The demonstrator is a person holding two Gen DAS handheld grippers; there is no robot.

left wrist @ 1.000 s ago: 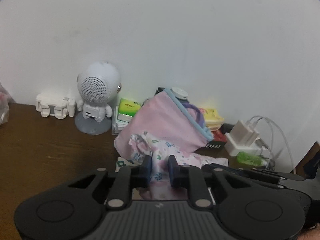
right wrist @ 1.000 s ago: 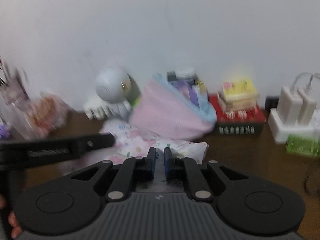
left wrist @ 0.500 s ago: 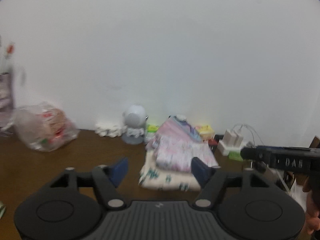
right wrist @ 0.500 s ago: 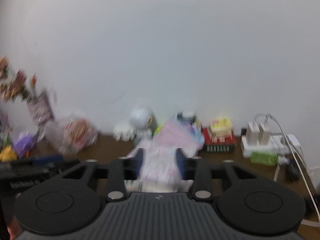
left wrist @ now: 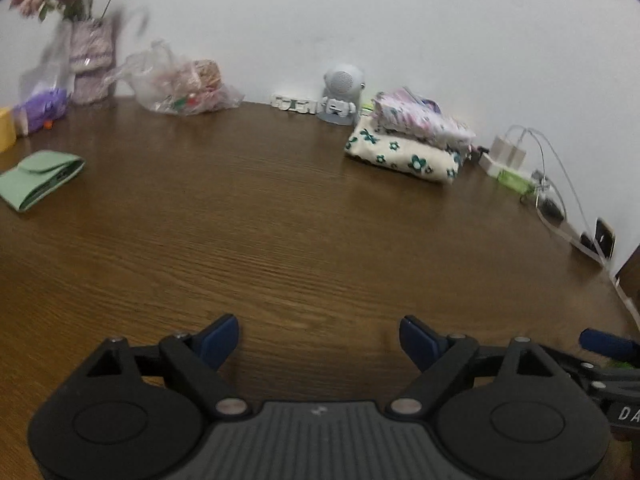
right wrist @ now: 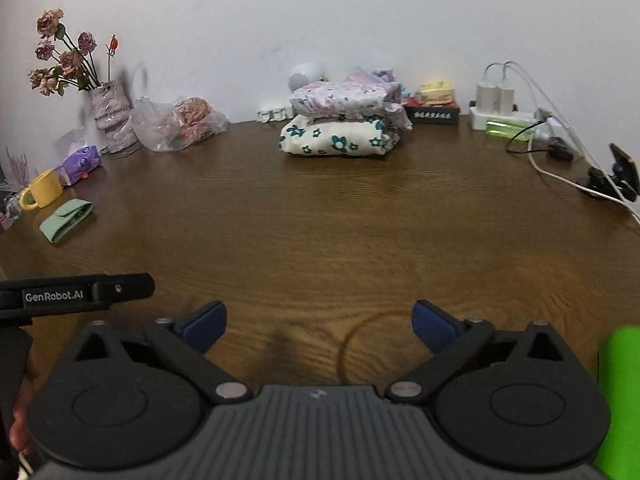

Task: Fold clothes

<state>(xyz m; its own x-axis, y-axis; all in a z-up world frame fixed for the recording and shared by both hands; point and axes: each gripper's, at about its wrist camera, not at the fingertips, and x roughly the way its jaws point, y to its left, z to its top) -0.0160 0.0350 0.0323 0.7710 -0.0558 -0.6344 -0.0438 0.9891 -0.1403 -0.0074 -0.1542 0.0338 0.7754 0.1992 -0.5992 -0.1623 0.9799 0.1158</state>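
Observation:
Two folded garments are stacked at the far side of the brown table [left wrist: 280, 220]. A pink and purple floral piece [left wrist: 420, 120] lies on a cream piece with teal flowers [left wrist: 400, 154]. In the right wrist view the same pink piece [right wrist: 344, 96] lies on the cream piece [right wrist: 336, 140]. My left gripper [left wrist: 319, 338] is open and empty, low over the near part of the table. My right gripper [right wrist: 318, 322] is open and empty, also near the front, far from the stack.
A white robot speaker [left wrist: 340, 94] stands behind the stack. Chargers and cables [right wrist: 520, 120] lie at the right. At the left are a flower vase [right wrist: 108, 116], a plastic bag [right wrist: 176, 122], a yellow mug [right wrist: 42, 192] and a green pouch [right wrist: 66, 220]. A green object [right wrist: 620, 400] is at my right.
Both grippers let go of the floral garment, opened wide and pulled back from the stack toward the table's near side. The folded floral piece now rests on the cream one.

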